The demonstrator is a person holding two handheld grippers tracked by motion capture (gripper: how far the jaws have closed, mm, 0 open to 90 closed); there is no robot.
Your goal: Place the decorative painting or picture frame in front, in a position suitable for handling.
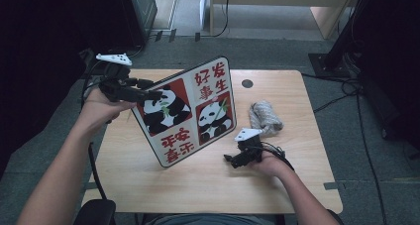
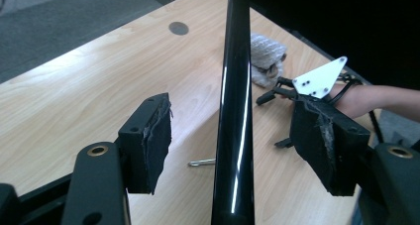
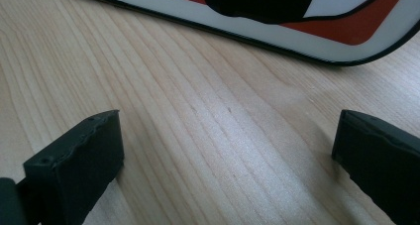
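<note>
glossy panda board (image 1: pixel 190 111) stands tilted on the wooden table (image 1: pixel 208 185), its lower edge down. my left gripper (image 1: pixel 148 93) straddles the board's upper left edge, jaws spread and not pinching (only steadying it, i judge). my right gripper (image 1: pixel 229 159) rests beside its lower corner, jaws spread, empty.

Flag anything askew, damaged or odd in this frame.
The panda board stands tilted on its lower edge, its black rim between the left gripper's open, untouching jaws. That gripper's pads look frayed. A small metal pin lies loose on the table.
</note>
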